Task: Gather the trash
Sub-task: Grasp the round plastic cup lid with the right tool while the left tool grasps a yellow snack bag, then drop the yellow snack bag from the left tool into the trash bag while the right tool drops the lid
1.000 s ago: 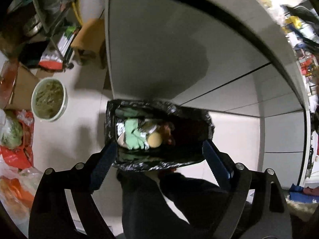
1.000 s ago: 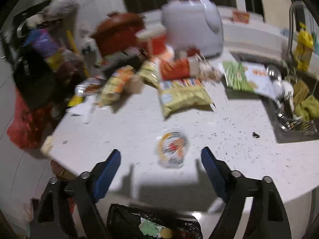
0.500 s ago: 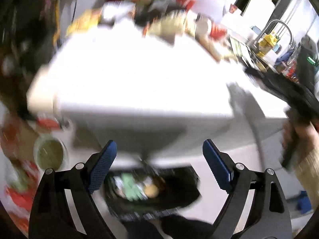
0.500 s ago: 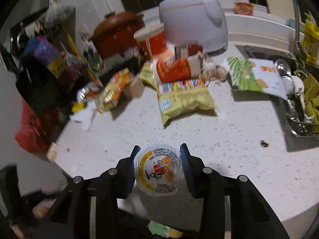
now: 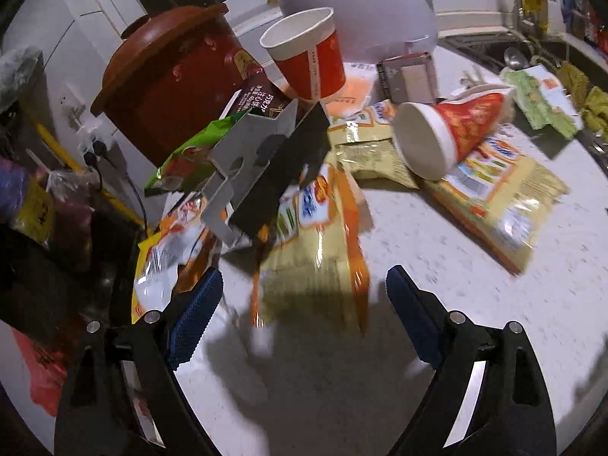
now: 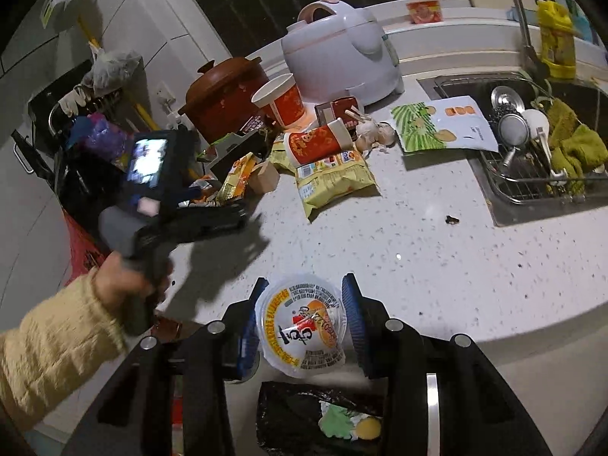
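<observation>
My right gripper (image 6: 302, 321) is shut on a round clear cup with an orange printed lid (image 6: 302, 326) and holds it past the counter's front edge, above the black-lined trash bin (image 6: 323, 418). My left gripper (image 5: 302, 296) is open and empty over the white counter (image 5: 475, 304), just in front of a yellow-orange snack bag (image 5: 315, 250). The left gripper also shows in the right wrist view (image 6: 212, 216), held by a hand in a yellow sleeve. More litter lies behind: a tipped red paper cup (image 5: 448, 129), an upright red cup (image 5: 307, 53), a yellow noodle packet (image 5: 497, 190), a grey and black carton (image 5: 266, 159).
A brown clay pot (image 5: 171, 72) and a white rice cooker (image 6: 342, 53) stand at the back. A green-and-white snack bag (image 6: 440, 125) lies by the sink (image 6: 539, 148), which holds utensils and a green cloth. Bags and clutter sit left of the counter.
The left gripper swung up from over the trash bin to the litter pile on the counter. The right gripper closed on the lidded cup and drew it back over the bin.
</observation>
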### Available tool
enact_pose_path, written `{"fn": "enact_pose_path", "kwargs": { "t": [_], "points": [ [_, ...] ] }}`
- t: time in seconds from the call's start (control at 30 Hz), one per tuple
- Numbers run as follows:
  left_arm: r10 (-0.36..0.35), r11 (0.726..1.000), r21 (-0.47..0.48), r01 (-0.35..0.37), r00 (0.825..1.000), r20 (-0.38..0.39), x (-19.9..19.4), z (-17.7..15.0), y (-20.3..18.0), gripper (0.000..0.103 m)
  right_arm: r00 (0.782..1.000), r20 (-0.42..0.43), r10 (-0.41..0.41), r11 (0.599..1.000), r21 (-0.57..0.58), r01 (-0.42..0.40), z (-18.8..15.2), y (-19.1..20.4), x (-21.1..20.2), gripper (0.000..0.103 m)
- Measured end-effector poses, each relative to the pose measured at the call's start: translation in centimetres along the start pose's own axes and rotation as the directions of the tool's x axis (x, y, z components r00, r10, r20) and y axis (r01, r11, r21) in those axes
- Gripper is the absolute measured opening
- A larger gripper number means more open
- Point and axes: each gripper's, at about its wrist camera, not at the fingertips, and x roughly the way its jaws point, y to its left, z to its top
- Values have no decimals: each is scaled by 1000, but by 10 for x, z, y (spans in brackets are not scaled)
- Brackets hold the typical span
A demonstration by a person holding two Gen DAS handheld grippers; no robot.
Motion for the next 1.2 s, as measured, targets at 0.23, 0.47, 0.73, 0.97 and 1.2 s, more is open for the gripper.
{"fn": "enact_pose_path", "kwargs": {
  "t": [0.23, 0.47, 0.73, 0.97, 1.2],
  "points": [
    [-162, 979, -121, 163, 987, 24, -14, -9, 30, 36, 1000, -1, 12, 1000, 5, -12, -4, -1, -5, 39],
    [-379, 885, -220, 411, 909, 175, -99, -64, 71, 36, 997, -7, 76, 996, -47, -77, -2, 24, -8, 39],
    [-560, 786, -257, 562, 824, 88, -155, -187, 64, 36, 981, -164, 108, 961, -235, -145, -42, 70, -3, 35],
    [-612, 755, -439, 487, 764, -205, -66, -311, 9, 36, 906, -420, 52, 955, -244, -168, -128, 70, 57, 25],
    [-589, 796, -478, 372, 662, -464, 59, -391, -62, 36, 809, -583, -76, 975, -215, -63, -215, 35, 163, 23]
  ]
}}
